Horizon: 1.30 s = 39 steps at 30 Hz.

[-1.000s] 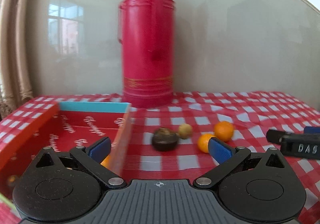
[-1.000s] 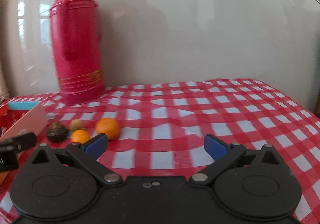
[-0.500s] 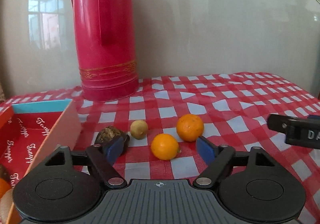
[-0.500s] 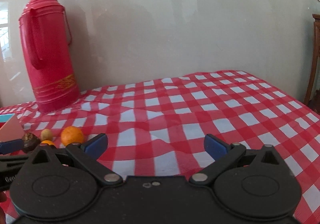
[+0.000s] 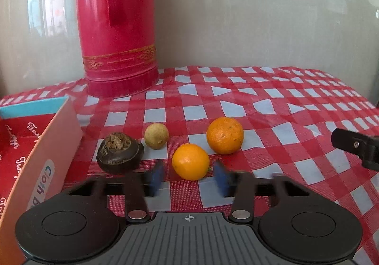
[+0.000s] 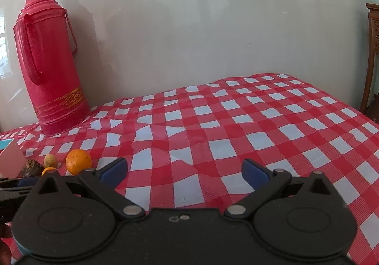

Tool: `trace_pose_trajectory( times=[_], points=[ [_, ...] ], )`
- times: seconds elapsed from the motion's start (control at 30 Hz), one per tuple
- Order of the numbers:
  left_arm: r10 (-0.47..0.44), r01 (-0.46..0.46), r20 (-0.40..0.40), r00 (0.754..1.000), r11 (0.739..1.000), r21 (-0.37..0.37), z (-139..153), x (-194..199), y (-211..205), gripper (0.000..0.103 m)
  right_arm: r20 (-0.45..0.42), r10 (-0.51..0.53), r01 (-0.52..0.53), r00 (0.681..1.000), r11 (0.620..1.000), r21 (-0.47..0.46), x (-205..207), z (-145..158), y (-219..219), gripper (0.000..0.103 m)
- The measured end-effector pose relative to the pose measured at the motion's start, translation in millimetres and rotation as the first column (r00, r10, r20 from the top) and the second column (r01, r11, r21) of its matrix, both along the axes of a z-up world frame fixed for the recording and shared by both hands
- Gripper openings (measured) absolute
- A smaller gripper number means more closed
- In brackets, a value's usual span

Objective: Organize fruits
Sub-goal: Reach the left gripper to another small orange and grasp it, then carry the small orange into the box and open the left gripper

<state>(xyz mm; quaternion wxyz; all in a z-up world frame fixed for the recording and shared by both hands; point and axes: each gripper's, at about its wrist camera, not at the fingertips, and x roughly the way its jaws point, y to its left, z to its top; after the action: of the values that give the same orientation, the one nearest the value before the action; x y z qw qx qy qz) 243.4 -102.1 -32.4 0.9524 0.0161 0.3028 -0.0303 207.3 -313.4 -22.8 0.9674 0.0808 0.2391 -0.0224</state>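
Since half a second ago my left claw [image 5: 188,178] has advanced on the fruit and narrowed: its blue pads, blurred in the left wrist view, now stand apart on either side of the small smooth orange citrus [image 5: 191,161], with a gap visible at each pad, so nothing is clamped. My right claw [image 6: 184,170] has its pads spread wide over bare red-and-white checked tablecloth [image 6: 236,127], holding nothing.

Fruit count outside the box: four items.
1. One small smooth orange citrus, bright and glossy, between the left claw's pads.
2. One larger orange with a dimpled rind [image 5: 225,135], just beyond and to the right of the left claw, near the first orange; I cannot tell whether they touch.
3. One small round tan fruit with a matte skin [image 5: 156,136], beyond and to the left of the left claw.
4. One dark brown squat fruit with a dried, fibrous top [image 5: 119,152], just left of the left pad, close beside the tan fruit.

One red cardboard box with a light blue inner edge [image 5: 35,142] sits at the left of the left claw, its side wall near the dark fruit. One tall red metal thermos with a gold band [image 5: 116,28] stands far ahead of the left claw, against the wall. From the right claw, all four fruits lie far to the left.
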Motion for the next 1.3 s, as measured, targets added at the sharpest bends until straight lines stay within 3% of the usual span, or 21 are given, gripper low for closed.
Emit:
trace_pose_trajectory(
  times=[0.17, 0.43, 0.7, 0.83, 1.0, 1.03, 1.1, 1.3],
  points=[
    [0.003, -0.003, 0.049, 0.999, 1.000, 0.002, 4, -8, 0, 0.036, -0.003, -0.003, 0.003, 1.000, 1.000, 0.002, 0, 0, 0, 0.097],
    [-0.020, 0.011, 0.114, 0.993, 0.997, 0.074, 21, -42, 8, 0.033, -0.010, 0.031, -0.031, 0.999, 0.999, 0.034, 7, 2, 13, 0.097],
    [0.013, -0.021, 0.107, 0.994, 0.997, 0.079, 25, -60, 26, 0.031, 0.012, 0.063, -0.063, 0.998, 0.997, 0.042, -5, 8, 25, 0.097],
    [-0.011, 0.007, 0.091, 0.996, 0.999, 0.046, 21, -54, 20, 0.046, 0.015, 0.036, -0.036, 0.999, 0.999, 0.028, -7, 9, 19, 0.097],
    [-0.048, 0.046, 0.047, 0.998, 0.998, 0.038, 9, -44, 9, 0.048, 0.011, 0.009, -0.009, 1.000, 0.999, 0.044, -3, 7, 10, 0.097],
    [-0.055, 0.054, 0.024, 0.998, 0.998, 0.035, 5, -41, 9, 0.047, 0.010, 0.010, -0.011, 1.000, 0.999, 0.041, -2, 7, 10, 0.097],
    [-0.059, 0.058, 0.011, 0.998, 0.998, 0.021, 3, -36, 7, 0.032, 0.011, 0.018, -0.019, 1.000, 0.999, 0.041, -1, 7, 11, 0.097],
    [-0.034, 0.031, 0.045, 0.998, 0.998, 0.054, 8, -42, 10, 0.032, 0.014, 0.035, -0.036, 0.999, 0.998, 0.060, 0, 8, 14, 0.097]
  ],
)
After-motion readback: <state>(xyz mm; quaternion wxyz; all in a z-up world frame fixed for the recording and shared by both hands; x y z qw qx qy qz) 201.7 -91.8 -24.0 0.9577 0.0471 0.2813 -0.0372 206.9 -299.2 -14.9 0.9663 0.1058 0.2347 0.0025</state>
